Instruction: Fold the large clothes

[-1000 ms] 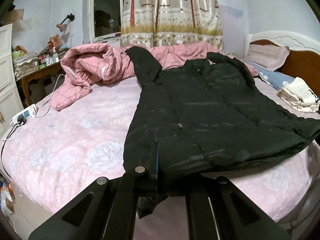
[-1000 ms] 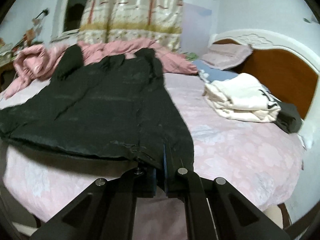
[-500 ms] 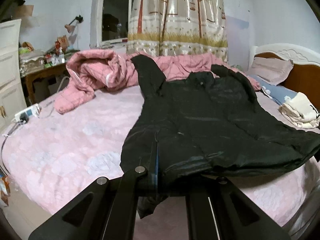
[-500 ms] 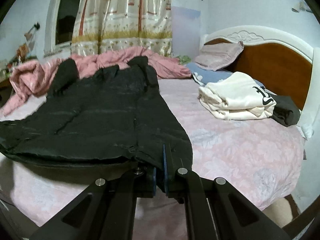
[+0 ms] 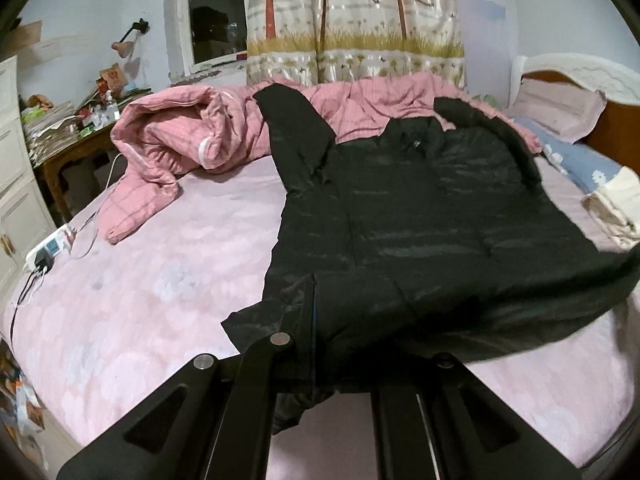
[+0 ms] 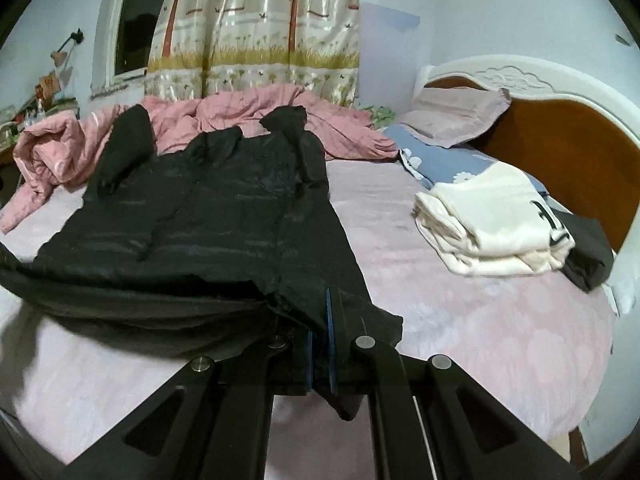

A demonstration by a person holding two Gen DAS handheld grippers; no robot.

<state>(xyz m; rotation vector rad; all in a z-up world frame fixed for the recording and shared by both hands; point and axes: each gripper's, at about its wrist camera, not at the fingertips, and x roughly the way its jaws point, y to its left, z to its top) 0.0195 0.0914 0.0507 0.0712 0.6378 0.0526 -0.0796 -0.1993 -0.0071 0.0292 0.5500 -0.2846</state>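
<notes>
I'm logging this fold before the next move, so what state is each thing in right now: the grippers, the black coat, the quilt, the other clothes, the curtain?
left gripper: shut on the coat's hem corner.
right gripper: shut on the other hem corner.
black coat: spread flat, unfolded, hem lifted off the bed.
pink quilt: crumpled in a heap.
white garment: folded.
curtain: drawn partway, the window uncovered.

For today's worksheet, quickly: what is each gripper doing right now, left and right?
Left gripper: closed on the hem of the black coat.
Right gripper: closed on the same black coat's hem, at its other corner.
</notes>
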